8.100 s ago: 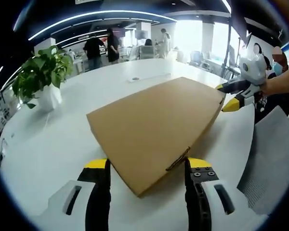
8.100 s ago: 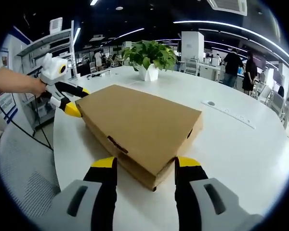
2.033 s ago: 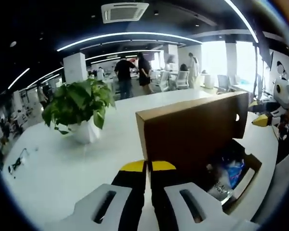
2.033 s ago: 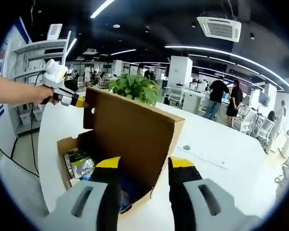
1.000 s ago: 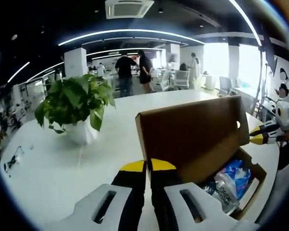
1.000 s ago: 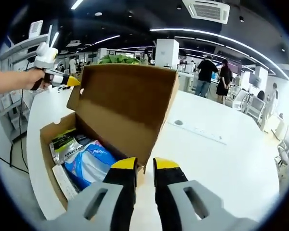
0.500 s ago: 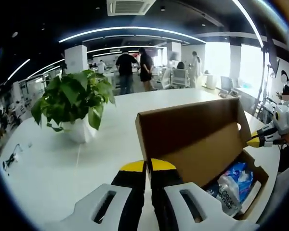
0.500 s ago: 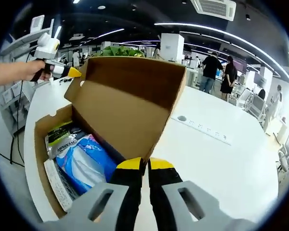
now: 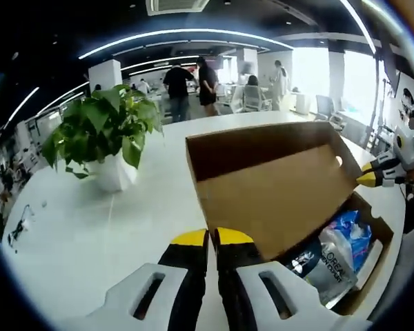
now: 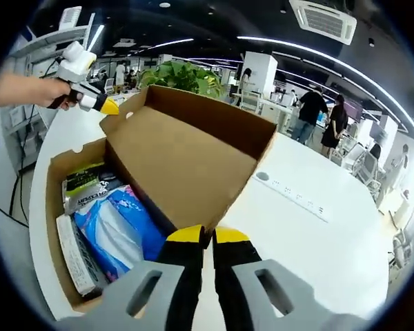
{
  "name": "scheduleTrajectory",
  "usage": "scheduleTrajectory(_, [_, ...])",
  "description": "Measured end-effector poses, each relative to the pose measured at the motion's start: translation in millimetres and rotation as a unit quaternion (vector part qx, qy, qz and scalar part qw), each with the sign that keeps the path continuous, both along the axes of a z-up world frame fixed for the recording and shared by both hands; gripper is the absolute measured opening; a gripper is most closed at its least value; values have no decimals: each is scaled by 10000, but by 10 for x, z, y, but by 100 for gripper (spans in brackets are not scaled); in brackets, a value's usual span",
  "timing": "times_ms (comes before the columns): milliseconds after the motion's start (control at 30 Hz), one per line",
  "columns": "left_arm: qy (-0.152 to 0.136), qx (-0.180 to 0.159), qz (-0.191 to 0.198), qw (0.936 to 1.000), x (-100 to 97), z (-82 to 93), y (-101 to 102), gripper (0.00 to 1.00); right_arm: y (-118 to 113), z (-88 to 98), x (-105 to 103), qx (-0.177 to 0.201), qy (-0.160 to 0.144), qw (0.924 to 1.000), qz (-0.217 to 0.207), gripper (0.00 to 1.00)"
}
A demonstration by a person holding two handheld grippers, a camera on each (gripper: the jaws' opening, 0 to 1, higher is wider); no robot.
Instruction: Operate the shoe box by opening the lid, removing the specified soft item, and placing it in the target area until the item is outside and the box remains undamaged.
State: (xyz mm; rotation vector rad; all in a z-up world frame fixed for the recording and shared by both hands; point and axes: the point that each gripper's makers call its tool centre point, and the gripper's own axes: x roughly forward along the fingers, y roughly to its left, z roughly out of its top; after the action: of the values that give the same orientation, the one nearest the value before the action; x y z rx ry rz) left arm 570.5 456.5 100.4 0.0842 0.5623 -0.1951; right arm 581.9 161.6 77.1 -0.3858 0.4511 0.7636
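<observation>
Lid (image 10: 186,155) tipped back, both grippers' fingers (image 10: 205,236) clamped on its corners; blue soft pack (image 10: 121,231) lies lengthwise in the box (image 10: 50,186), nearer right gripper.

I see the box (image 10: 55,181) on the table (image 10: 317,234) with its lid (image 10: 186,155) tipped back. Bags (image 10: 117,231) lie inside the box, side by side. My right gripper (image 10: 207,236) is at one lid corner, my left gripper (image 9: 212,238) at the other. A plant (image 9: 100,134) stands on the table behind the box.
</observation>
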Motion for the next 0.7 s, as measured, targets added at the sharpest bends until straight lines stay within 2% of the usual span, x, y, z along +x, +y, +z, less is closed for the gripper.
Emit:
scheduleTrajectory(233, [104,-58,50,9999,-94,-99,2,1,12,-20,44,-83,6,9999,74,2])
scheduleTrajectory(700, [253,-106,111,9996,-62,-219,16,1,32,-89,148,-43,202,9998,57,5])
